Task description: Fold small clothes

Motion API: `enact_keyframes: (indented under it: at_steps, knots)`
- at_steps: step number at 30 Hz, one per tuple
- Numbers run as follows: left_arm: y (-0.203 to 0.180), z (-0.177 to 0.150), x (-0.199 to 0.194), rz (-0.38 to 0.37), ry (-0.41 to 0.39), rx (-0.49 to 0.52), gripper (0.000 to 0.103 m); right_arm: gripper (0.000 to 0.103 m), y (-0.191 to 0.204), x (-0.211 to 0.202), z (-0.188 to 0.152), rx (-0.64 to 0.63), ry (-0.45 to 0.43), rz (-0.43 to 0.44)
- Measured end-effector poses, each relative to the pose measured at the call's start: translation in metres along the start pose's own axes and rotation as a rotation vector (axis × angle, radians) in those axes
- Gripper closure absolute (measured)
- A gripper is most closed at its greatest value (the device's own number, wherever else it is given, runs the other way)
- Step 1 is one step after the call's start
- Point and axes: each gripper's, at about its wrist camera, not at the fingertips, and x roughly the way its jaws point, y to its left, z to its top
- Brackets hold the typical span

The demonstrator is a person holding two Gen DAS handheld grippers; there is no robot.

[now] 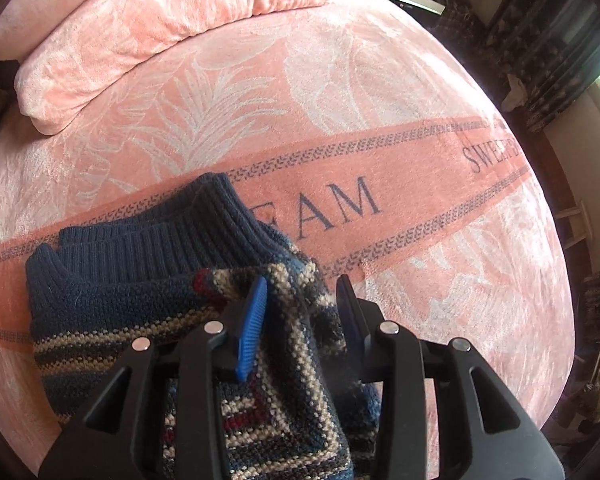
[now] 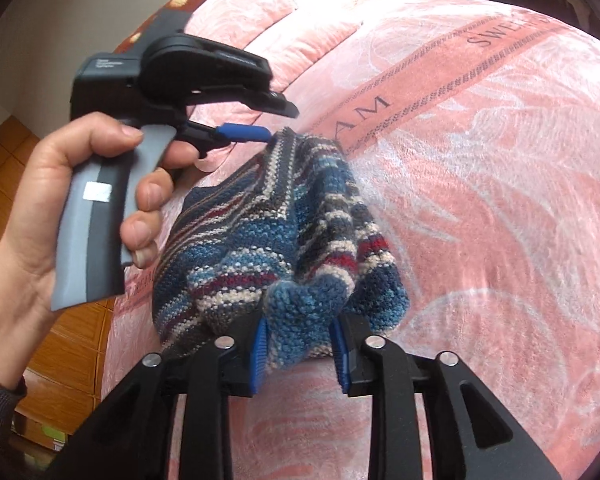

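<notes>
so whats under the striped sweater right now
The pink blanket on the bed lies under the striped sweater. Its printed band runs beneath the navy collar, which covers part of the lettering. Both the left gripper and right gripper pinch the knit.

I'm looking at a bed wearing a pink leaf-patterned blanket with a lettered band running across it. A pillow is lying far left; a sweater is resting near.
</notes>
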Motion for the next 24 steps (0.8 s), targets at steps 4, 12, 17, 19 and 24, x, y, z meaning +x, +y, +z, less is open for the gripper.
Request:
enact_keyframes:
  at_steps: [4,12,17,19,24]
  knots:
    - [0.015,-0.001,-0.031,-0.059,-0.077,-0.022,0.05,0.049,-0.026,-0.008,0.001,0.104,0.006,0.069]
    - [0.071,-0.055,-0.089,-0.17,-0.094,0.001,0.031,0.045,-0.07,-0.019,0.01,0.268,0.096,0.246]
    - [0.11,-0.106,-0.096,-0.273,-0.07,-0.059,0.031,0.045,-0.065,0.001,0.024,0.27,0.214,0.311]
    - [0.121,-0.121,-0.093,-0.313,-0.063,-0.079,0.031,0.06,-0.061,0.012,0.03,0.27,0.257,0.326]
    - [0.147,-0.14,-0.087,-0.419,-0.077,-0.176,0.028,0.076,-0.066,0.009,0.044,0.204,0.272,0.226]
